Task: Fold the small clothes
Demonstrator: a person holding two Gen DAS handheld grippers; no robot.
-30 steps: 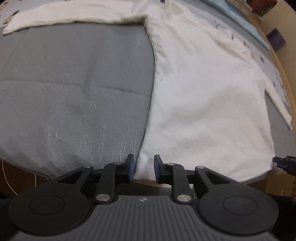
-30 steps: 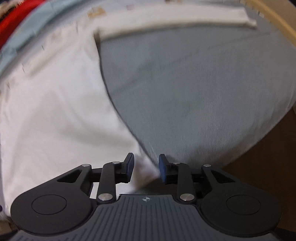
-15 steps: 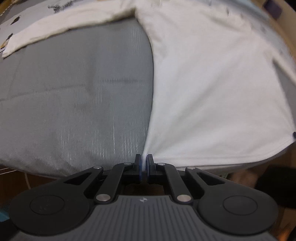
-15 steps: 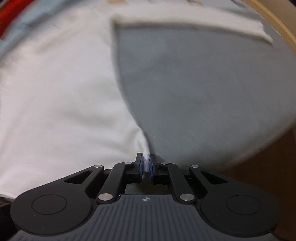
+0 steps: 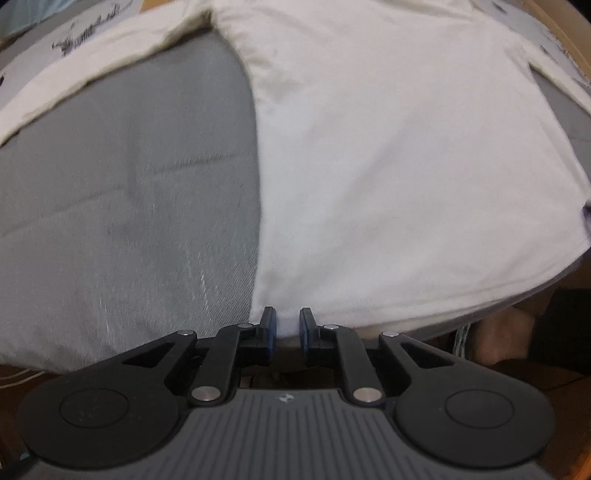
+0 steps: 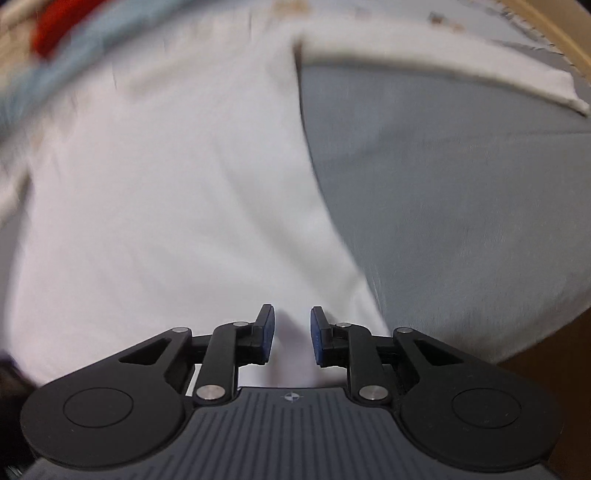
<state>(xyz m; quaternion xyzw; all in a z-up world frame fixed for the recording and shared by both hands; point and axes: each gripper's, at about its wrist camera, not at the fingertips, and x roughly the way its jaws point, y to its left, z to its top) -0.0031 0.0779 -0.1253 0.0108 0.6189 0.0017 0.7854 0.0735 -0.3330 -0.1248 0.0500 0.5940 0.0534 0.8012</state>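
Left tool [image 5: 284,328] stands released at the near hem of a white long-sleeved shirt [image 5: 388,166], its blue pads [image 5: 271,328] parted with a strip of hem showing between them; half a second ago the same pads were pressed almost together on that corner. Right tool [image 6: 291,332] shows the same change: its pads [image 6: 317,336] now sit apart with white cloth lying loose in the gap, where half a second earlier they pinched a small peak of fabric. The shirt lies spread on a grey cloth-covered table [image 5: 122,206], body flat, one sleeve [image 5: 92,74] reaching out to the left in the left wrist view and the other sleeve [image 6: 443,62] reaching to the right in the right wrist view. Its near hem runs along the table's front edge, and at the right of the left wrist view the hem hangs slightly past that edge. Compared with a second ago, both cameras sit closer to the garment, so the shirt fills more of each view. A red item [image 6: 62,26] and pale blue fabric [image 6: 40,81] blur at the far left of the right wrist view, which is smeared by motion. A patterned sheet [image 5: 85,40] lies beyond the left sleeve.
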